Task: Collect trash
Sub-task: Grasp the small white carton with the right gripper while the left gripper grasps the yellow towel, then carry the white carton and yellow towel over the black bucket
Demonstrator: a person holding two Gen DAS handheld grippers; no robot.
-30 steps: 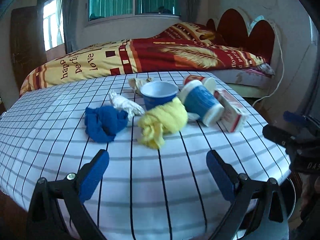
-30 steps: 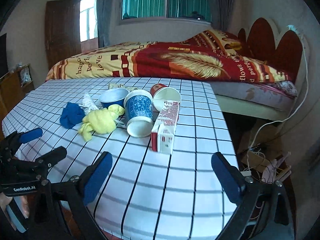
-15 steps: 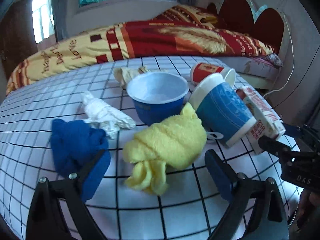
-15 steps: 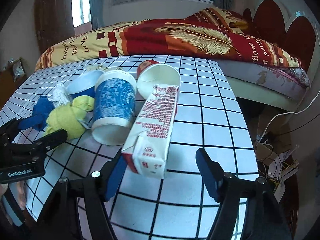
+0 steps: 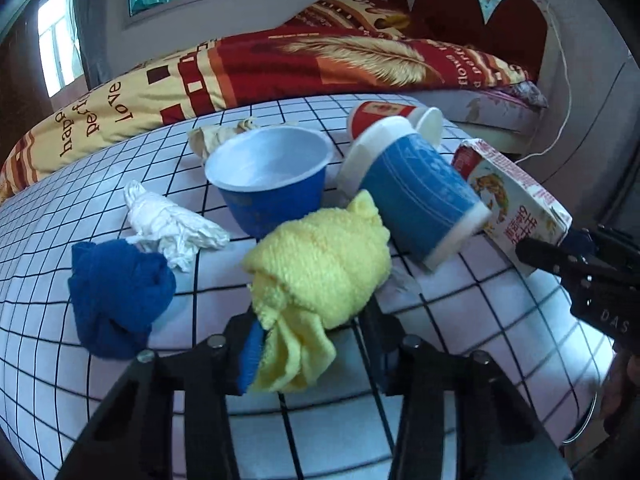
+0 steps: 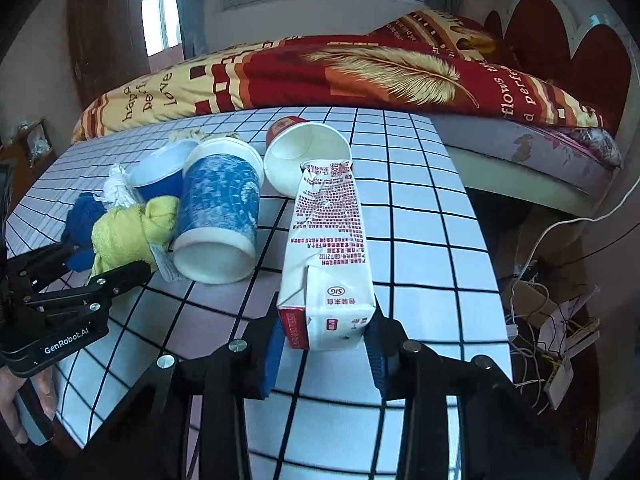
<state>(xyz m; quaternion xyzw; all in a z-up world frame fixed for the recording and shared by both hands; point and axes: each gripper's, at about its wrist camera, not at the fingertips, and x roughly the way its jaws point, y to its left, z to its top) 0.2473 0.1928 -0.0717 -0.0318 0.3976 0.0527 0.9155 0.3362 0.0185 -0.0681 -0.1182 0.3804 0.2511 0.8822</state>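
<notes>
Trash lies on a white checked table (image 5: 440,320). My left gripper (image 5: 310,340) is shut on a crumpled yellow cloth (image 5: 324,264). My right gripper (image 6: 326,338) is shut on the base of a red and white milk carton (image 6: 326,240) lying on its side. Between them a blue paper cup (image 5: 416,196) lies tipped over. Behind are a blue bowl (image 5: 268,184), a red paper cup (image 5: 384,114) on its side, a white tissue wad (image 5: 168,224), a blue cloth (image 5: 116,300) and a beige paper scrap (image 5: 224,134).
A bed with a red and yellow quilt (image 6: 360,72) runs behind the table. Cables and a power strip (image 6: 536,312) lie on the floor to the right of the table edge. A dark wooden door (image 6: 104,44) stands at far left.
Both grippers moved forward and closed. The left one closed on the yellow cloth, the right one on the carton's base.
</notes>
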